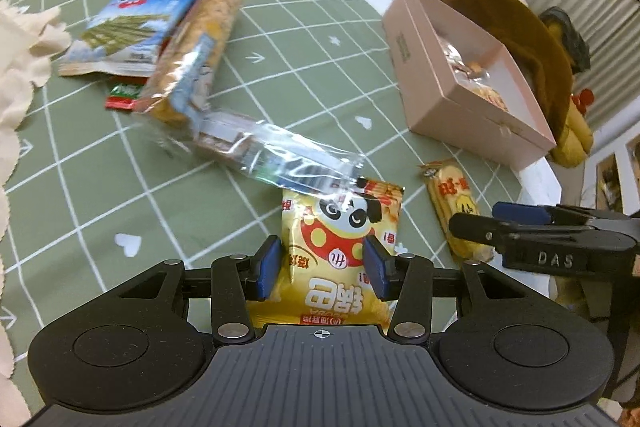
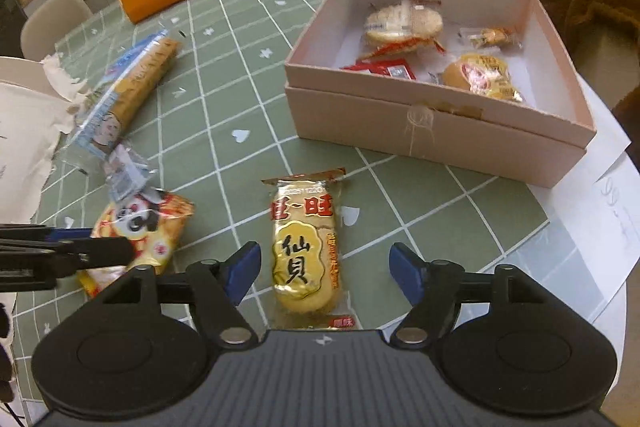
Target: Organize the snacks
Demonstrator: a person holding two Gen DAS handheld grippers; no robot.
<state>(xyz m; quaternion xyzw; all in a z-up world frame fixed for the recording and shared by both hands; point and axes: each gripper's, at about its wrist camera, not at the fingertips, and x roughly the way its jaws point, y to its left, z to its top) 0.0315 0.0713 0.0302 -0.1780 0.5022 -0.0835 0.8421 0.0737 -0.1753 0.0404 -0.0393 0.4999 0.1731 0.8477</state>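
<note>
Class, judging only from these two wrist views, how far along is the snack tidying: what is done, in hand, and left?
Done: several wrapped snacks lie in the pink box. In hand: the left gripper is closed on the panda packet; the open right gripper straddles the rice cracker. Left: the long biscuit pack, blue seaweed packet and others.

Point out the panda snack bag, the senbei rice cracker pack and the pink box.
panda snack bag (image 1: 340, 223): left wrist view, on the panda face.
senbei rice cracker pack (image 2: 306, 251): right wrist view, on the yellow label.
pink box (image 2: 420, 131): right wrist view, on the front wall.
</note>
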